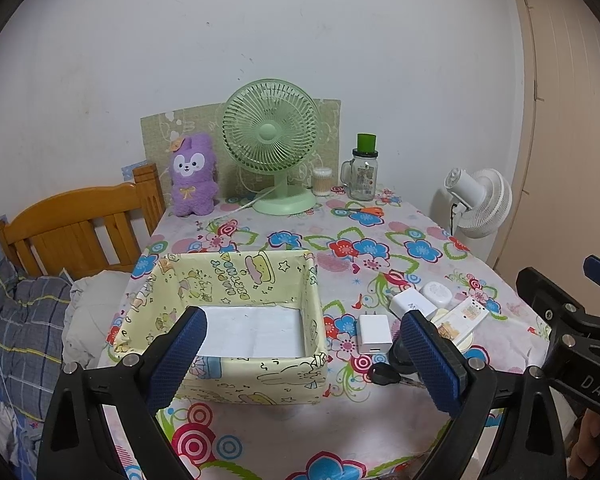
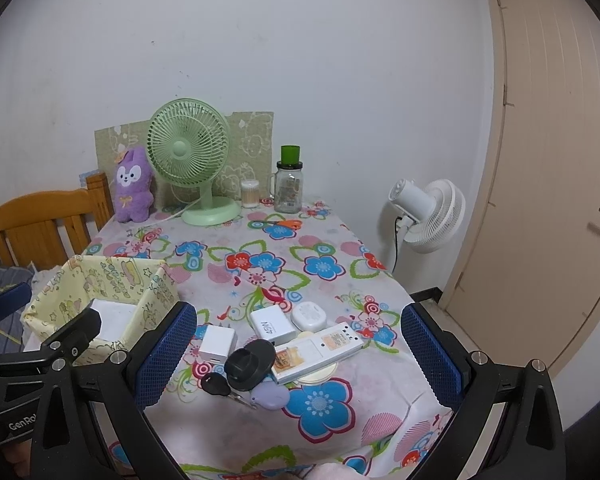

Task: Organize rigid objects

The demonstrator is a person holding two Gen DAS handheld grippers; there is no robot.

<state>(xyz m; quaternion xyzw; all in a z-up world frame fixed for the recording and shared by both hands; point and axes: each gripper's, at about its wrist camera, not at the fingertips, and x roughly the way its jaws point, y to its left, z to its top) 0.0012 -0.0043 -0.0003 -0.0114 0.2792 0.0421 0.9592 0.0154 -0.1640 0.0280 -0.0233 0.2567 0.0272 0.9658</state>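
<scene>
A yellow cartoon-print fabric box (image 1: pixel 292 376) (image 2: pixel 112 276) sits on the floral table, holding nothing but its white bottom. To its right lies a cluster: two white chargers (image 2: pixel 217 343) (image 2: pixel 272 323), a round white case (image 2: pixel 309 316), a white remote (image 2: pixel 320 350), a black knob (image 2: pixel 250 359), a black key (image 2: pixel 215 385) and a lilac tag (image 2: pixel 269 395). My left gripper (image 1: pixel 304 364) is open above the box's near wall. My right gripper (image 2: pixel 300 360) is open above the cluster. Both are empty.
At the table's back stand a green desk fan (image 1: pixel 271 144), a purple plush (image 1: pixel 192 174), a cotton-swab tub (image 1: pixel 322 181) and a glass jar with green cap (image 1: pixel 363 174); orange scissors (image 1: pixel 360 211) lie nearby. A wooden bed (image 1: pixel 80 228) is left, a white floor fan (image 2: pixel 428 210) and door (image 2: pixel 548 160) right.
</scene>
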